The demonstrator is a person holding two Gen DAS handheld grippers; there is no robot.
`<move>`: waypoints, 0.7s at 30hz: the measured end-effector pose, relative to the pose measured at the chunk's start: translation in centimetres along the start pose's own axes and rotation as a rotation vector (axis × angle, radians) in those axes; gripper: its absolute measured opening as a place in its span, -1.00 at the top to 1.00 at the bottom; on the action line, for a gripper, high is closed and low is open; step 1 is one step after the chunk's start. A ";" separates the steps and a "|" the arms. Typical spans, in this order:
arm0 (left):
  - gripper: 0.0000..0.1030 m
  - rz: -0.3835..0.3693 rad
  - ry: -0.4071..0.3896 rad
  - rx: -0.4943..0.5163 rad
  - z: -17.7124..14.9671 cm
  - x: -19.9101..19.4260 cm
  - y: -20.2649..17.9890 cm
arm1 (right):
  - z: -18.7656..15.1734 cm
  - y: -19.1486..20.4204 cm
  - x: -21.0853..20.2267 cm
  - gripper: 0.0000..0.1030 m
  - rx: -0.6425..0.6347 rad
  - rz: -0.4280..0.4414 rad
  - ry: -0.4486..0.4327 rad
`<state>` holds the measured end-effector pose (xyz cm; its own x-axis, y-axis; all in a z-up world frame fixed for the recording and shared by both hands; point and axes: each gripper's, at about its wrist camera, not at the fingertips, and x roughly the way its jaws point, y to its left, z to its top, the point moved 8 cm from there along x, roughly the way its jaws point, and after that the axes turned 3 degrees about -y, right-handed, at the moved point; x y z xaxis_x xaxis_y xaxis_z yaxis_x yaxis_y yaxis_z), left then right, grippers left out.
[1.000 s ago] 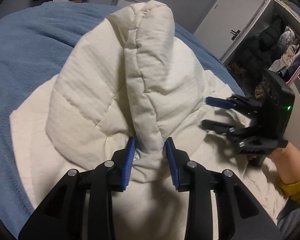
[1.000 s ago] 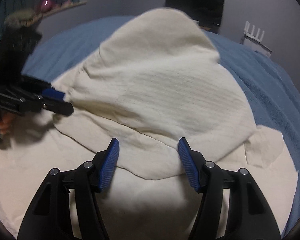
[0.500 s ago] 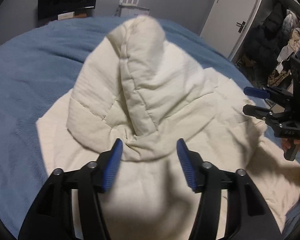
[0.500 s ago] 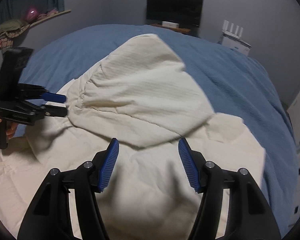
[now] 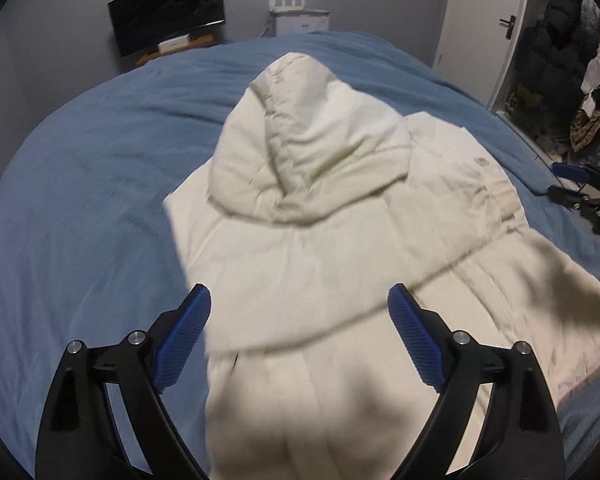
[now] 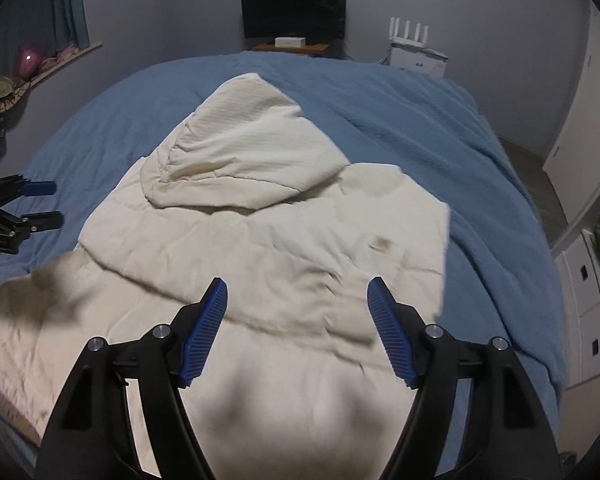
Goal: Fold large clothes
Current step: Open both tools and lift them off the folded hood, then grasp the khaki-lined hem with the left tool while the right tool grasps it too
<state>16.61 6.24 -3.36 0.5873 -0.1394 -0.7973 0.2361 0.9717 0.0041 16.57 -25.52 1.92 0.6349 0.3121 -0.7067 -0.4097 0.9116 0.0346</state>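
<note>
A cream padded coat (image 5: 320,248) lies spread on the blue bed (image 5: 80,200), its hood (image 5: 312,148) folded flat over the upper back and pointing toward twelve o'clock in both wrist views. The left gripper (image 5: 300,332) hangs above the coat's lower part with its blue pads (image 5: 184,336) spread wide; its jaws have just been opening, and nothing sits between them but air over the fabric. The right gripper (image 6: 296,324) also stands wide, its jaws having just opened further, empty above the coat's middle. In the left view the right gripper shows at three o'clock, clear of the coat's edge. A dark monitor (image 6: 294,8) stands against the wall at twelve o'clock, with a white router (image 6: 410,30) to its right at one o'clock.
</note>
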 end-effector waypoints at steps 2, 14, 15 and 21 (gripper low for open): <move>-0.81 0.014 0.010 -0.020 -1.2 -1.8 0.7 | -0.9 -0.9 -2.2 -0.50 0.018 -0.002 -0.013; -0.80 0.073 0.051 -0.112 -9.7 -10.9 2.6 | -9.3 -4.6 -10.9 -0.51 0.083 -0.058 0.044; -0.78 0.062 0.053 -0.105 -10.4 -11.4 2.0 | -9.9 -4.7 -11.2 -0.51 0.093 -0.058 0.048; -0.72 0.041 0.060 -0.080 -13.7 -13.4 -0.4 | -14.5 -4.4 -12.8 -0.51 0.173 -0.049 0.084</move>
<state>-1.98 10.36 -0.94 0.5471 -0.0894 -0.8323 0.1486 0.9889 -0.0085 0.72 -37.44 0.54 0.5917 0.2491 -0.7667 -0.2560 0.9599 0.1143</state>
